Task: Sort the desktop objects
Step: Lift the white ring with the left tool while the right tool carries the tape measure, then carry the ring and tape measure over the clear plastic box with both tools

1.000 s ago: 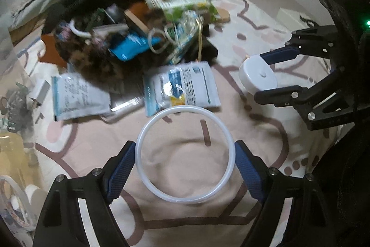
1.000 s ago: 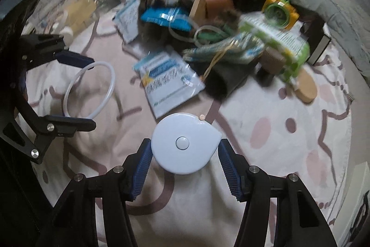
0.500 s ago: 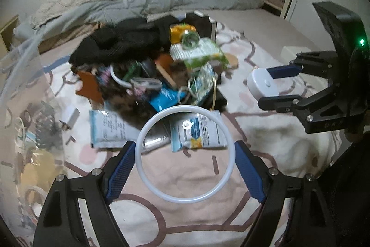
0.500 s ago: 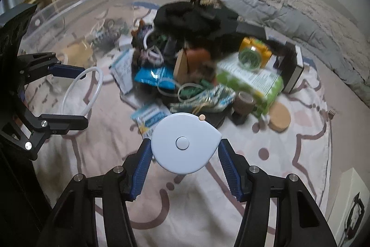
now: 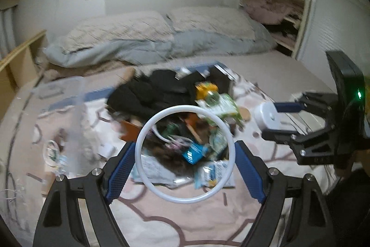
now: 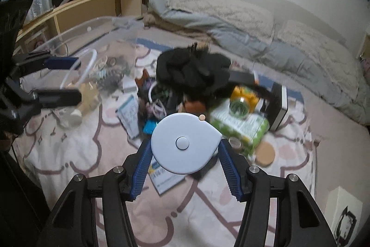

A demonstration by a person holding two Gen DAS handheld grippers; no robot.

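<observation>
My left gripper [image 5: 185, 168] is shut on a white plastic ring [image 5: 148, 126], held in the air above the patterned blanket [image 5: 198, 223]. My right gripper [image 6: 183, 163] is shut on a white round tape measure [image 6: 185, 142], also lifted. In the left wrist view the tape measure [image 5: 268, 116] and right gripper show at the right. In the right wrist view the ring [image 6: 89, 61] and left gripper [image 6: 61, 78] show at the left. A pile of small objects [image 6: 192, 89] lies on the blanket beyond both grippers.
A clear plastic bin [image 6: 97, 38] stands at the left with small items inside. The pile holds black cloth [image 6: 192, 68], a green box [image 6: 240, 124], a yellow item [image 6: 242, 94], packets and a cork coaster [image 6: 264, 153]. Pillows and a grey duvet [image 5: 150, 43] lie behind.
Both grippers have risen and tilted up with the ring and tape measure held. The view now takes in the pillows and wall; the pile sits lower and farther away.
</observation>
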